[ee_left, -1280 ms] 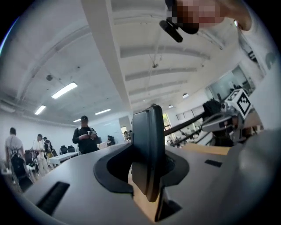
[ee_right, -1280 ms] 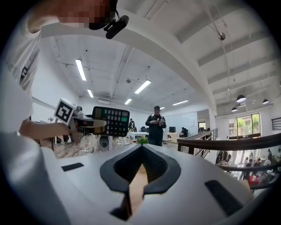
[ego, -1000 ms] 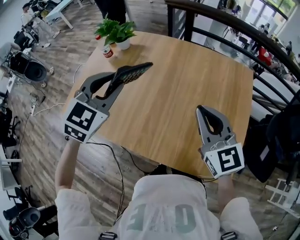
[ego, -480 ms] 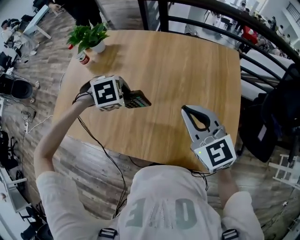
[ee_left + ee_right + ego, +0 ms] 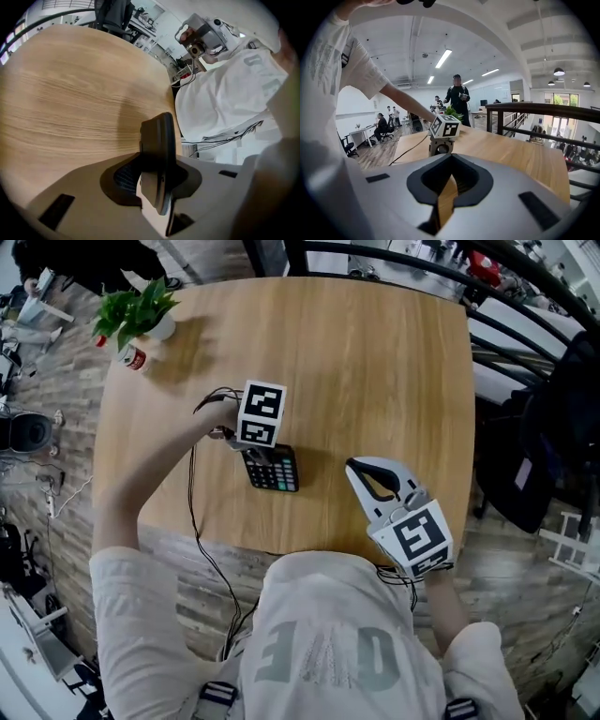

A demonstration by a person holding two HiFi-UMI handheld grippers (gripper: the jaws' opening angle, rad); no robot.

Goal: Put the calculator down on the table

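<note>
Calculator: flat dark body, rows of small keys facing up. Its far end is pinched between the jaws of my left gripper, and its near end points toward me. It sits low at the wooden table, left of centre, toward the near edge. Can't tell if it touches the wood. In the left gripper view it shows edge-on, with a dark rim.

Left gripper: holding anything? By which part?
Yes: the left gripper is shut on the calculator, gripping its short end farthest from the person.
</note>
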